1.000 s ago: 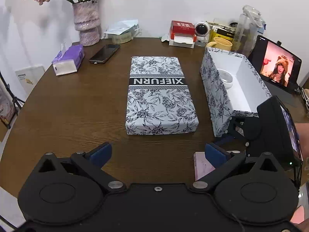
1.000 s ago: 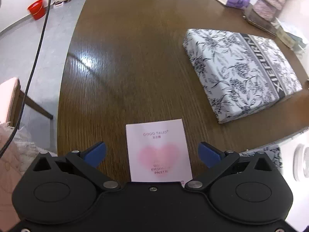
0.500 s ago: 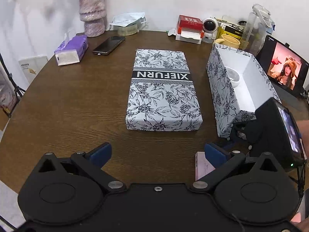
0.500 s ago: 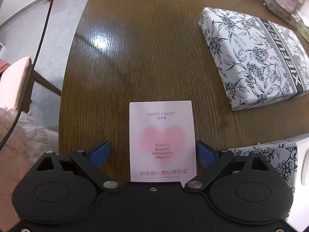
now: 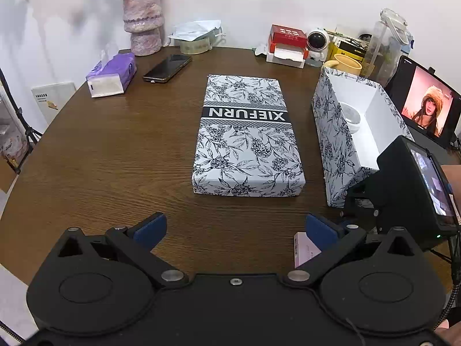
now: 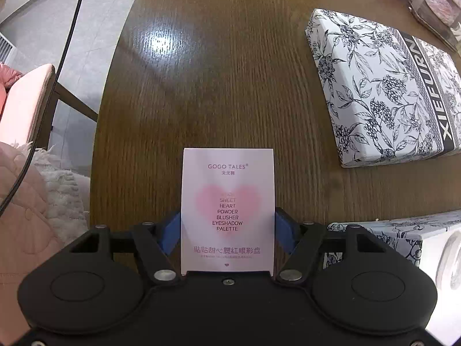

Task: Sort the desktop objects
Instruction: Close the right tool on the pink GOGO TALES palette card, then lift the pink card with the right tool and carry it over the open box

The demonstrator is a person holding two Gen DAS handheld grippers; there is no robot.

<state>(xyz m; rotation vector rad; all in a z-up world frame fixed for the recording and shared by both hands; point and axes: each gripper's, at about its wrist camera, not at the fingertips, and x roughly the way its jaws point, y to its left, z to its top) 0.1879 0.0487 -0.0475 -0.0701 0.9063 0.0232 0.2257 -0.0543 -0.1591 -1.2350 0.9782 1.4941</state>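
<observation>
While the left gripper (image 5: 234,227) hangs above the near edge of the brown table (image 5: 115,150) with its two blue fingers spread wide and nothing between them, the right gripper (image 6: 227,230) has its two blue pads closed against the long sides of one pink makeup box (image 6: 227,201). That box is printed with a heart and the words "GOGO TALES", and it lies flat between the pads, its far end sticking out past them. Whether its underside touches the wood cannot be told from the right wrist view. In the left wrist view a pink corner of the same box (image 5: 304,248) shows just behind the left gripper's right finger.

One flower-patterned lid (image 5: 247,141) marked "XIEFURN" lies flat at the middle of the table. One matching open box (image 5: 334,144) stands just to its right, apart from it, and one small round white dish (image 5: 350,115) sits inside on the white floor.

Along the far edge stand one vase (image 5: 142,23) of flowers, one purple tissue pack (image 5: 112,75), one dark phone (image 5: 167,68), one red and white box (image 5: 286,43), one small white camera (image 5: 317,41), one yellow cup (image 5: 345,64), and one clear jug (image 5: 387,43). One tablet (image 5: 426,103) with a lit screen leans at the far right. A person's hand (image 5: 451,173) shows at the right edge behind the right gripper's black body.
</observation>
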